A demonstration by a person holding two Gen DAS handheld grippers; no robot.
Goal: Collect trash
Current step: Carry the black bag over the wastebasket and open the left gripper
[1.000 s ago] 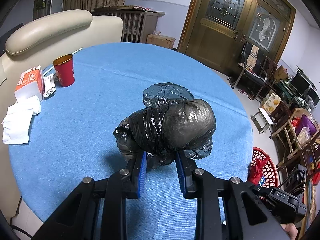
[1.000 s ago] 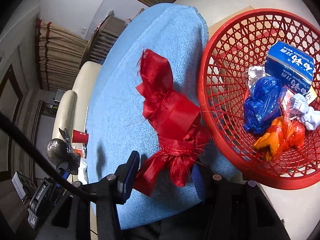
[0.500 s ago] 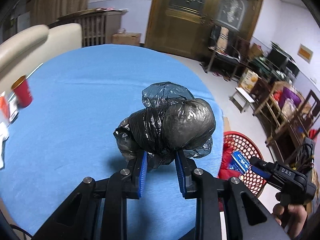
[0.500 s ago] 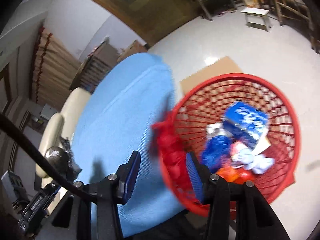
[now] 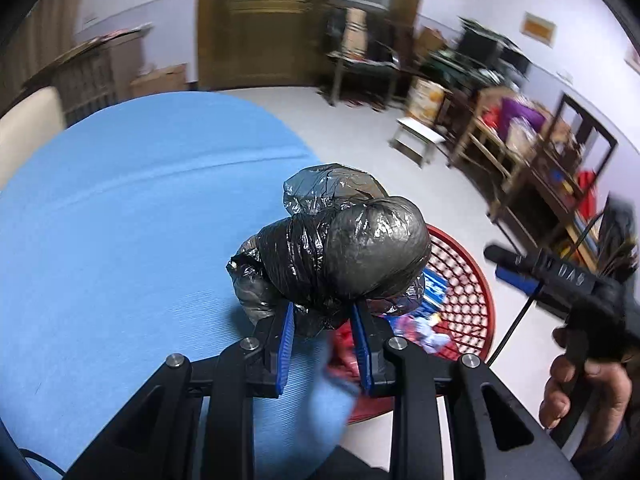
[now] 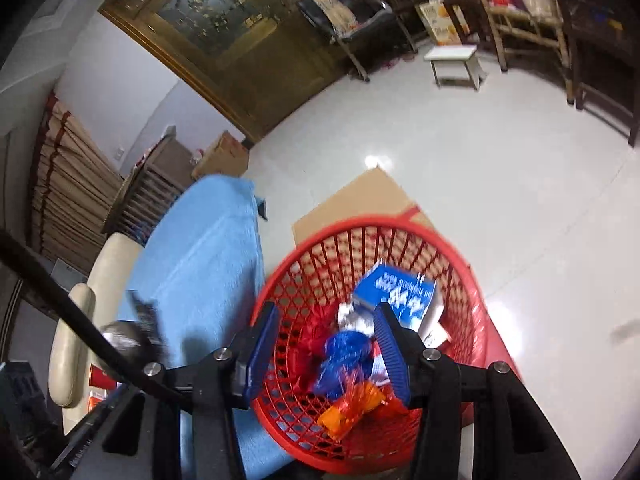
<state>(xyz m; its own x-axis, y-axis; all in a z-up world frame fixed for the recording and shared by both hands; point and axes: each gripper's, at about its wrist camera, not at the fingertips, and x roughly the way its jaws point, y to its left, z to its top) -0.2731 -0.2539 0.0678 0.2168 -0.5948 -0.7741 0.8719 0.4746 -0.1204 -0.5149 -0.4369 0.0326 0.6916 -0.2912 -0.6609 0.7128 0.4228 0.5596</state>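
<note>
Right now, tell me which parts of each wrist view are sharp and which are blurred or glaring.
Left wrist view: the black trash bag and left tool are sharp; the room behind is smeared. Right wrist view: the right tool is sharp, the red basket and its blue box slightly blurred, with glare on the floor.

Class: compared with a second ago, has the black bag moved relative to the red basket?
Yes. The black bag, held in the left tongs, has moved off the blue table toward the red basket.

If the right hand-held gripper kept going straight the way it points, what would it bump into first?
Probably the trash in the red basket: the blue bag lies right between its open fingers, though depth is unclear.
</note>
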